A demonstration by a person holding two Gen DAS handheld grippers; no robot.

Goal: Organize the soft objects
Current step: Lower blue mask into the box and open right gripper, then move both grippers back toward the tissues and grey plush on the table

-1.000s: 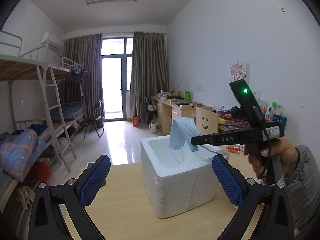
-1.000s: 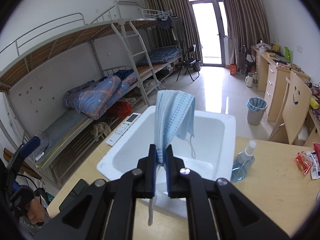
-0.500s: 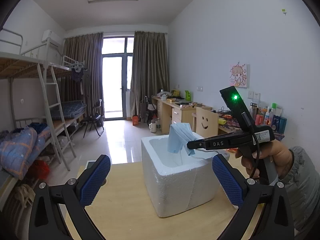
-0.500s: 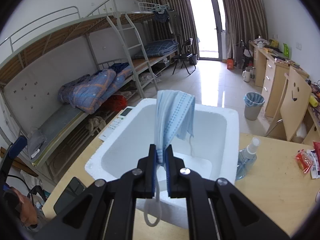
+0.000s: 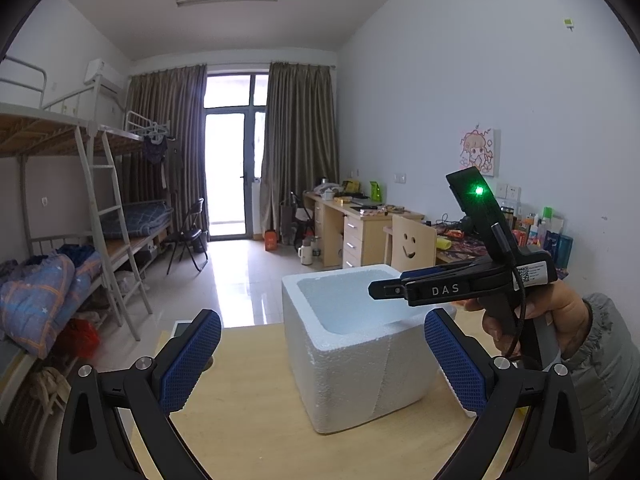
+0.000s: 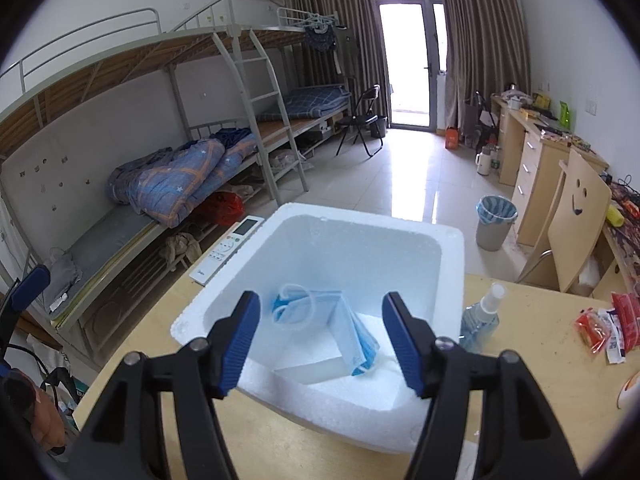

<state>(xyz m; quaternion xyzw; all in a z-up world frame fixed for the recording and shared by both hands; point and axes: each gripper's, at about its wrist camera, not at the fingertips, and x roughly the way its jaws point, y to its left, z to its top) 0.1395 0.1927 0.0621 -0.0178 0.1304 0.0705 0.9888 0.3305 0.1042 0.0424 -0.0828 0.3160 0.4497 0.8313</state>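
A white foam box [image 6: 450, 240] [image 5: 352, 376] stands on the wooden table [image 5: 248, 420]. A blue face mask [image 6: 340, 324] lies inside it, draped over a white block on the box floor. My right gripper [image 6: 320, 336] hangs over the near rim of the box; its jaws are opening and nothing is pressed between them, the mask lying loose below. In the left wrist view the right gripper [image 5: 374, 290] reaches over the box from the right, held by a hand. My left gripper [image 5: 320, 356] is open in front of the box, holding nothing.
A spray bottle [image 6: 480, 320] stands against the box's right side. Red snack packets [image 6: 604, 326] lie further right on the table. A white remote [image 6: 228, 248] lies at the table's far left edge. Beyond are bunk beds, a bin [image 6: 494, 222] and desks.
The right gripper opened and let go of the mask, which dropped from between the pads into the foam box. The left gripper stayed where it was.
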